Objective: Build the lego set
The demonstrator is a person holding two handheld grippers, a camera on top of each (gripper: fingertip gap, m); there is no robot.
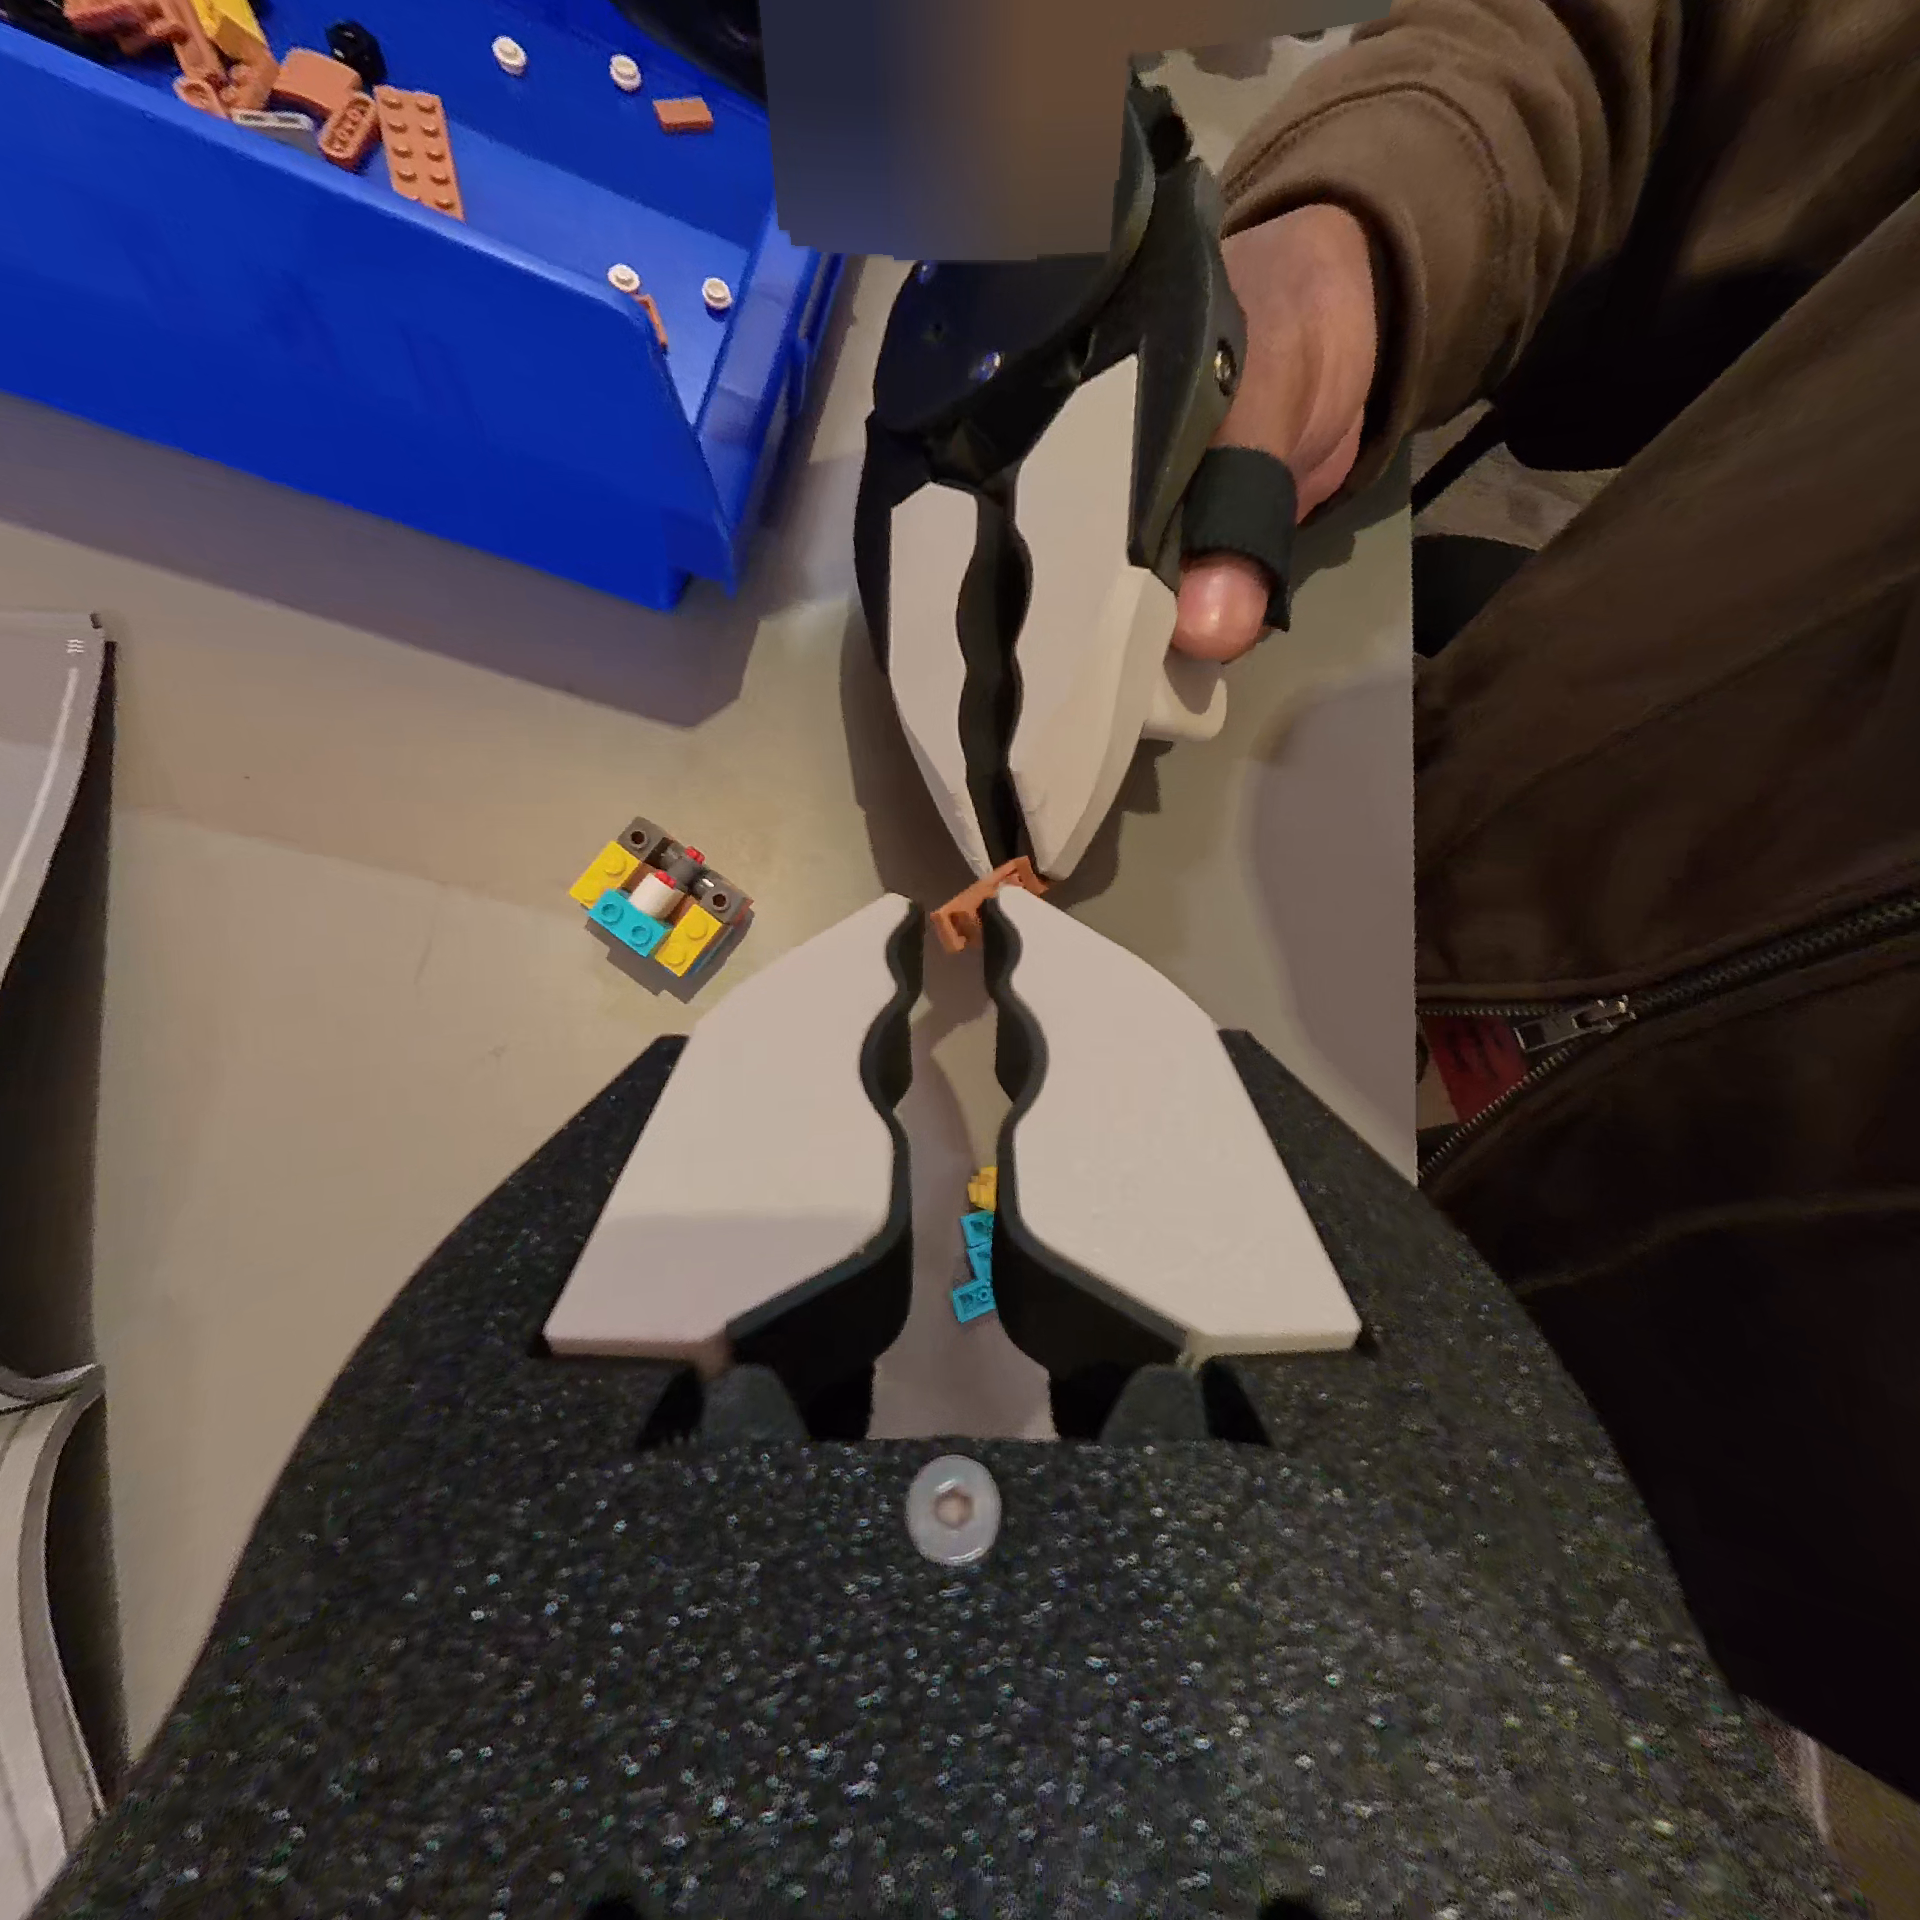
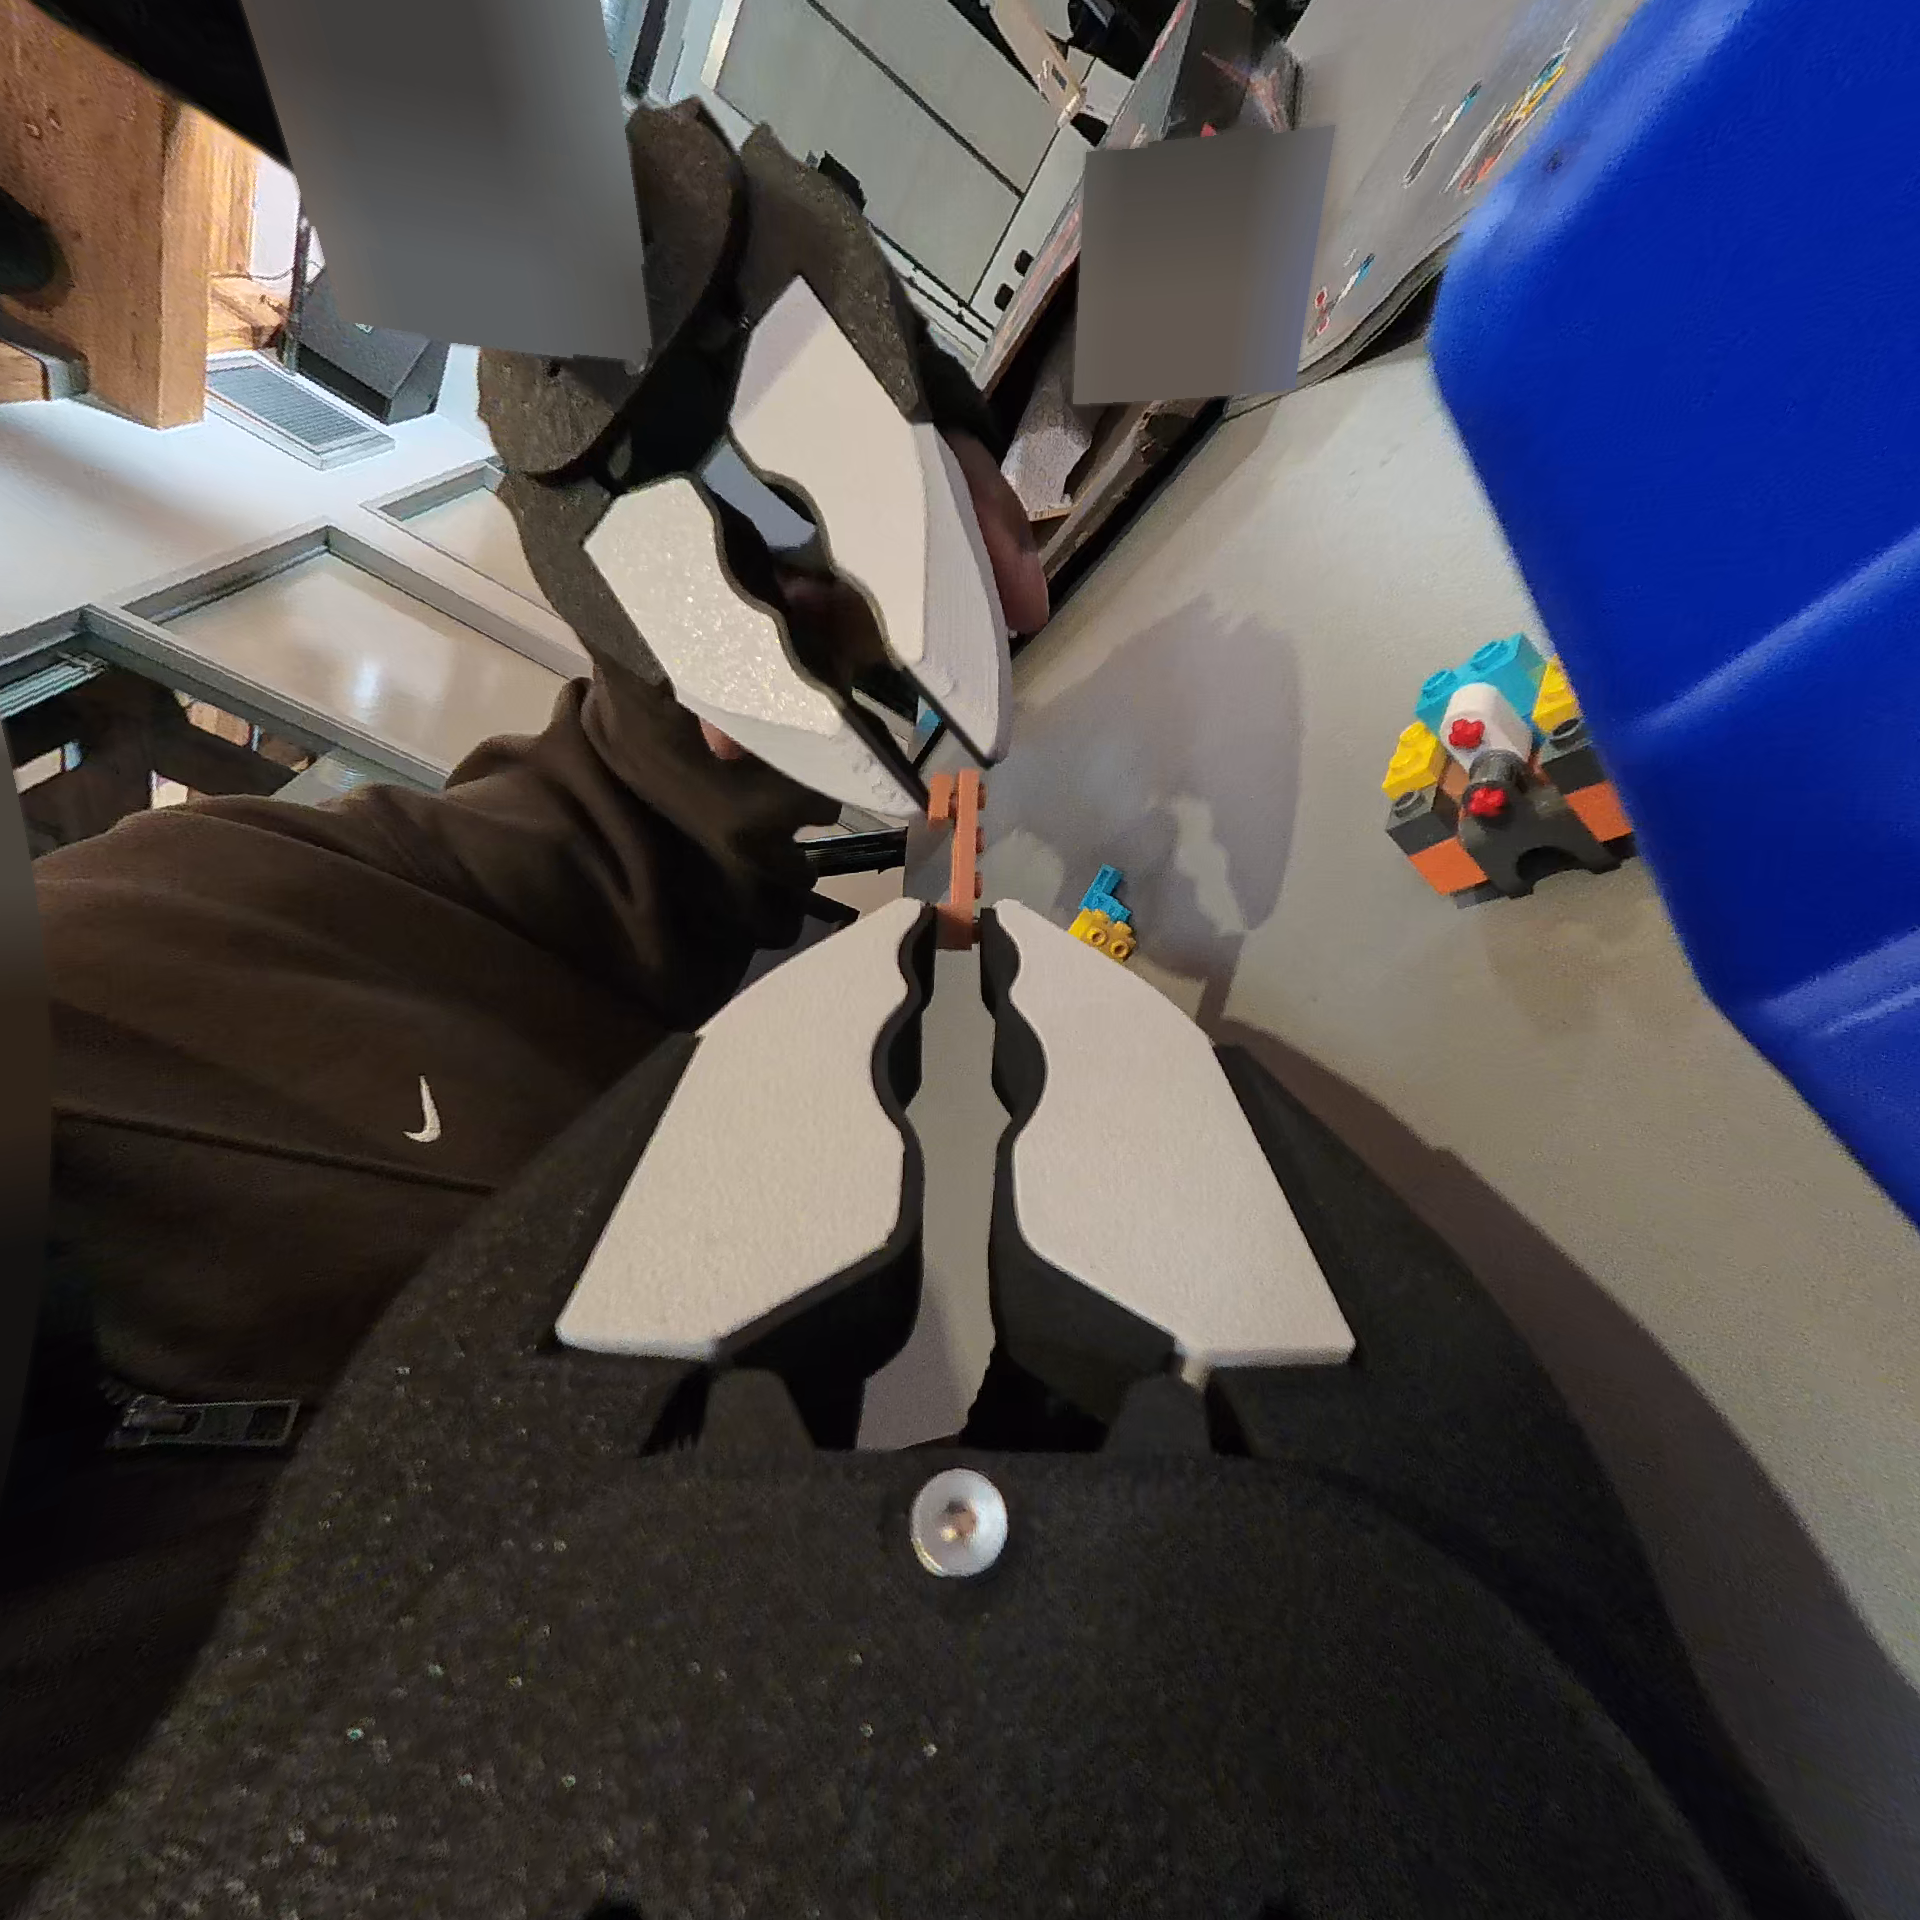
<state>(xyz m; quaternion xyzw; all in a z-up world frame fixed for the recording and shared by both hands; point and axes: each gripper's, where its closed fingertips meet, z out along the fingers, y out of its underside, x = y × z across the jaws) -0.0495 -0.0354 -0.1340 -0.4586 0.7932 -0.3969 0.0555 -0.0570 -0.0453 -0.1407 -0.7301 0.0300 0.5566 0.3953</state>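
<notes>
A thin orange lego piece (image 1: 958, 923) is held in the air between both grippers, tip to tip. My left gripper (image 1: 954, 914) is shut on its near end. My right gripper (image 1: 1013, 868) comes from the far side and is shut on the other end. In the right wrist view the orange piece (image 2: 961, 852) runs from my right gripper (image 2: 956, 920) up to the left gripper (image 2: 951, 784). A small yellow, teal and grey build (image 1: 660, 904) stands on the table to the left; it also shows in the right wrist view (image 2: 1496, 769).
A blue bin (image 1: 364, 312) at the back left holds several orange pieces (image 1: 416, 145); it is close on the right in the right wrist view (image 2: 1714, 520). Loose teal and yellow pieces (image 1: 977, 1247) lie under the grippers. The person's brown jacket (image 1: 1662, 935) is past the table's right edge. My left and right fingertips are right by each other.
</notes>
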